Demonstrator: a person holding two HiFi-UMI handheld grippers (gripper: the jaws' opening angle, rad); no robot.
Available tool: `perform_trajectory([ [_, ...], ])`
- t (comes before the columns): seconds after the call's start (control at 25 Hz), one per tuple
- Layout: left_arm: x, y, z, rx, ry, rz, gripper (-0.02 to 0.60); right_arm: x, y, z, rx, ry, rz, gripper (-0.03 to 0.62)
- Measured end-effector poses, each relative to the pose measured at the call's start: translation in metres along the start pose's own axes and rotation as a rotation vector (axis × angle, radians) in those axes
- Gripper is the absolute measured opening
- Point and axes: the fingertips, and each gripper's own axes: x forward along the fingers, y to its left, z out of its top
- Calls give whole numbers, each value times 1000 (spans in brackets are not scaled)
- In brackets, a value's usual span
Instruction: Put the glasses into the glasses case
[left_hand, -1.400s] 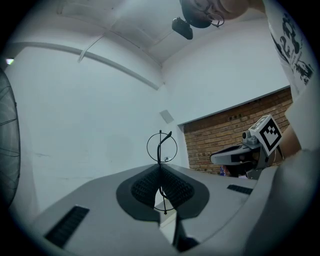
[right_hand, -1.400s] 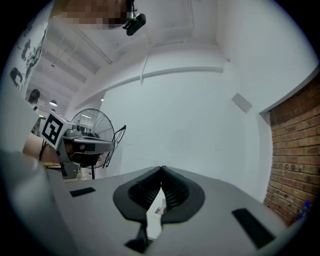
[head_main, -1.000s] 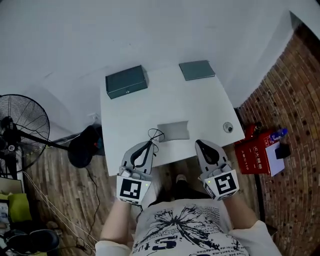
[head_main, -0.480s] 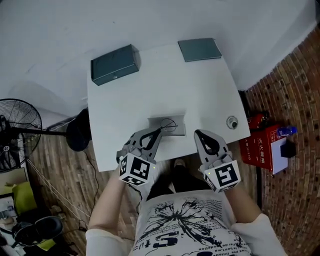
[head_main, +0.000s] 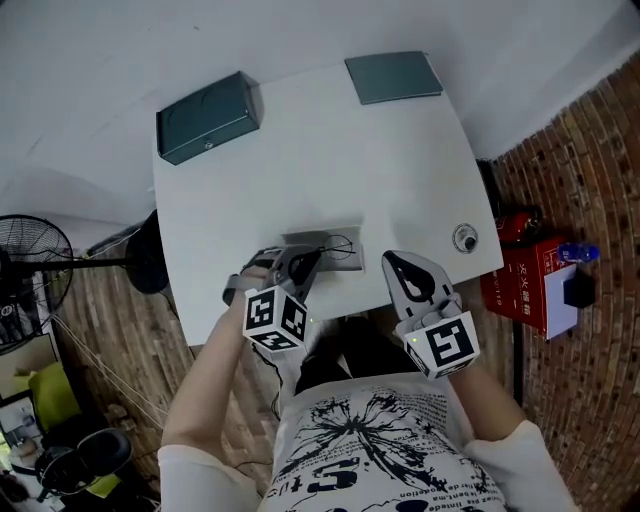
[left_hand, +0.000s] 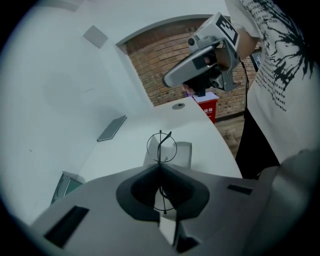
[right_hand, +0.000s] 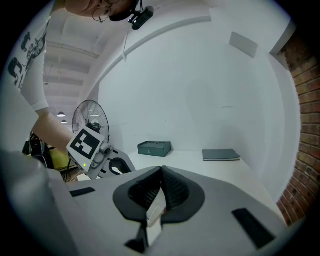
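Thin black wire-frame glasses (head_main: 338, 246) hang from my left gripper (head_main: 303, 264), which is shut on them. In the left gripper view one round lens (left_hand: 161, 148) sticks out past the shut jaws of the left gripper (left_hand: 161, 169). The glasses hover just over a flat grey glasses case (head_main: 327, 240) near the table's front edge, also in the left gripper view as the case (left_hand: 184, 154). My right gripper (head_main: 391, 262) is shut and holds nothing, to the right of the case, its jaws touching in its own view (right_hand: 161, 172).
On the white table (head_main: 400, 170) a dark green box (head_main: 207, 117) stands at the back left and a flat grey-green book (head_main: 393, 77) at the back right. A small round metal piece (head_main: 464, 239) lies near the right edge. A fan (head_main: 28, 270) and a red box (head_main: 528, 292) are on the floor.
My left gripper has come down and rolled, bringing the glasses over the grey case. The right gripper has sunk a little towards the table's front edge.
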Motion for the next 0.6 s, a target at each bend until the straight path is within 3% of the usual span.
perform_trajectory([
  [0.2,16,-10,-11,79,75,-52,17,4,-4,-8,6,20,7,15],
  [0.6,35,-25,-23,152,166,-147,17,5,-12,-17,29,41,-11,15],
])
